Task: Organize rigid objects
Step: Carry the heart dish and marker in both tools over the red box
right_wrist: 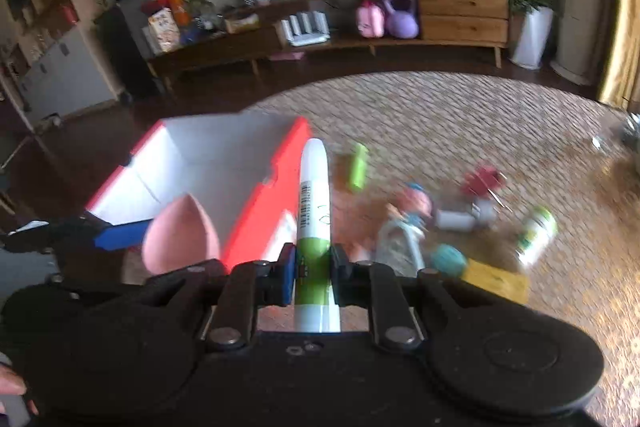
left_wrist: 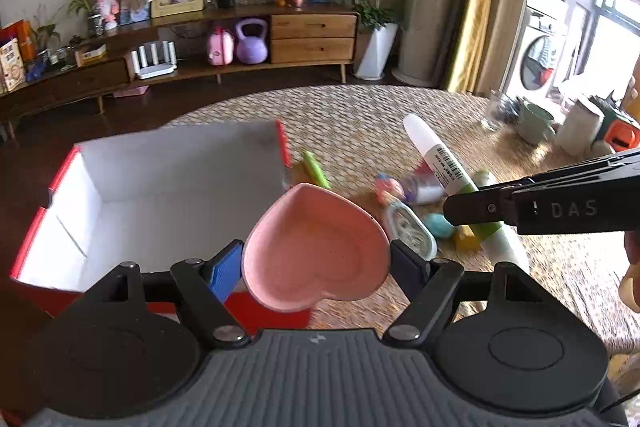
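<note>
Dish [left_wrist: 316, 247], pink and heart-shaped, sits clamped between the pads of the left gripper [left_wrist: 316, 259], its jaws spread wide to span it, point tilted away and to the left. The box [left_wrist: 168, 187], red outside and white inside, lies just ahead and left of that gripper, open and with nothing visible in it; the dish hangs over its near right corner, so the left hand looks nearer the drop.

The right gripper [right_wrist: 314, 267] is pinched narrow on the tube [right_wrist: 314, 211], a white and green one. Its long axis runs straight ahead along the fingers, the white cap pointing at the box's red right wall [right_wrist: 276, 187]. The box lies ahead and left of this gripper too, so my guess is a short carry leftward over that wall.

Writing: "DAS" on the right gripper's finger in the left view. The tube bears a barcode and small print, too blurred to read.
</note>
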{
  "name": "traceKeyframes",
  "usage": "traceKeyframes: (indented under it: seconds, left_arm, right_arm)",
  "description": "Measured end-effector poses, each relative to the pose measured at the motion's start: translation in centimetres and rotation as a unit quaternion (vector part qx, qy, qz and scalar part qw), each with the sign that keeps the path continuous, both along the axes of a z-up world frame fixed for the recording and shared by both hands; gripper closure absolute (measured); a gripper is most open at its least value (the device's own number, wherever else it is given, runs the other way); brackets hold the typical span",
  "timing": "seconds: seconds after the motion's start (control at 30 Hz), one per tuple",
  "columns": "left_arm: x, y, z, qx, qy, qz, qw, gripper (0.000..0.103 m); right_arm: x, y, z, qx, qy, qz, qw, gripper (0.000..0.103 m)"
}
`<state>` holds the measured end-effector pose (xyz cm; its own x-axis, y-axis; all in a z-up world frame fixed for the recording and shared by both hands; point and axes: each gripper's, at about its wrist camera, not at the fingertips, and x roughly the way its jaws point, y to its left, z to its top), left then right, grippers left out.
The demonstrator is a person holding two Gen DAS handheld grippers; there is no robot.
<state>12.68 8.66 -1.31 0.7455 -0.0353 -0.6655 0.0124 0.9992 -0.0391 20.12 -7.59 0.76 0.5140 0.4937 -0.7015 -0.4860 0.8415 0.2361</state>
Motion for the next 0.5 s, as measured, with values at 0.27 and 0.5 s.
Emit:
traceKeyframes:
  seconds: [0.27,0.5]
  left_arm:
    - [2.3,5.6,1.1,0.005,0.012,0.032,0.9994,0.025]
    - [5.2,10.8,-0.6,0.008,0.047,0.067,0.9966,0.025]
  right_arm:
    - [2.1,6.4,0.7,-0.016,-0.022,0.028,0.999,0.086]
    - [4.9,11.0,-1.6,-0.031,-0.006,0.038,0.999,0.086]
